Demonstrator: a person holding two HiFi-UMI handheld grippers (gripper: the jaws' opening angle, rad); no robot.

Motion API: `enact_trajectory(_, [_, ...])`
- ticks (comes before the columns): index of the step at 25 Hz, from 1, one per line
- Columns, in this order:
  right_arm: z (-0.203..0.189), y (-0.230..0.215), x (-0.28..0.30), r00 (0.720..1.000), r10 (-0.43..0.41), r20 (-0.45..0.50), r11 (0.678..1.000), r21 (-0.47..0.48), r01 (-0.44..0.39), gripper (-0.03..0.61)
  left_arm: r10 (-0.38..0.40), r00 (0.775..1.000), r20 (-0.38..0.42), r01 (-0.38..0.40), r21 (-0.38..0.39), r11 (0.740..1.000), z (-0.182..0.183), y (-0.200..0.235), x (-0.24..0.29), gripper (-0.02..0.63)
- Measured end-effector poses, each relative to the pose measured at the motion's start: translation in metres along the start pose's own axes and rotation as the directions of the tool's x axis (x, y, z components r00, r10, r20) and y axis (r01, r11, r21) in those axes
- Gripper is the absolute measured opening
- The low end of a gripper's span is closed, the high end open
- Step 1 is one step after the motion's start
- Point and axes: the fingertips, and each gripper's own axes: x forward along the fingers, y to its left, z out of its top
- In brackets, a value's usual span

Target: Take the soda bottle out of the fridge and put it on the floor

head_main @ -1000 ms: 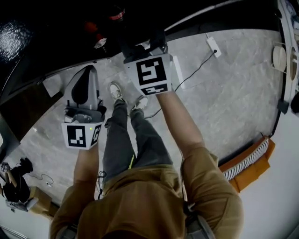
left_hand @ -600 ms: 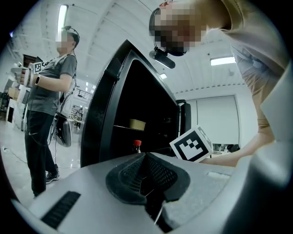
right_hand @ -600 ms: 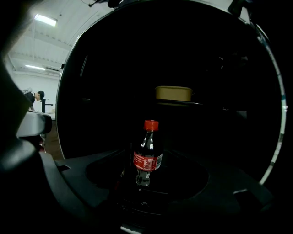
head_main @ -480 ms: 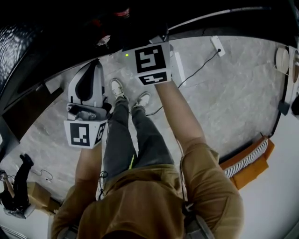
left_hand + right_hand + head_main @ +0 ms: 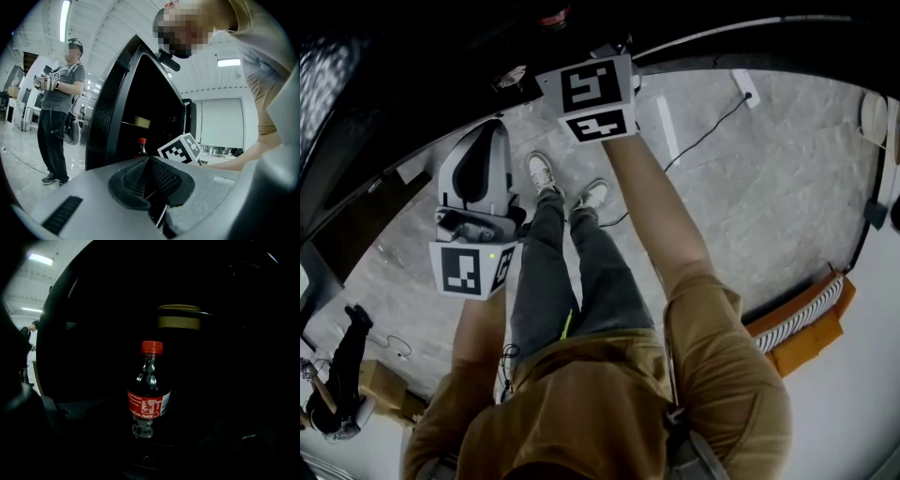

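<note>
Bottle (image 5: 148, 392) of waisted plastic, round red cap (image 5: 152, 347)

The person is wearing an ochre-brown short-sleeved shirt (image 5: 581, 403), its cloth creasing in soft folds across the back. Past the shirt's hem, grey trousers (image 5: 546, 281) are showing a thin yellow-green stripe (image 5: 566, 325) on the inner side of one leg. Farthest from the shirt, white sneakers (image 5: 542, 174) are capping the trouser ends. Beside the shirt's hem a thin black cable (image 5: 502, 361) is looping.
</note>
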Motion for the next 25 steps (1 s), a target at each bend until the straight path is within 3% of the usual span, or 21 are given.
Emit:
enact_trajectory(11, [0.005,0.005,0.025,1.000,0.032,0.002,0.999,-0.012,-0.032,0.299,-0.005,1.000,-0.011,0.005,-0.032,0.999,-0.009,-0.001,0.000,0.002])
enact_trajectory(25, [-0.002,0.004,0.026,1.000,0.000,0.015,1.000,0.021,0.000,0.299,-0.020,1.000,-0.019,0.019,-0.036,0.999,-0.014,0.006,-0.002,0.002])
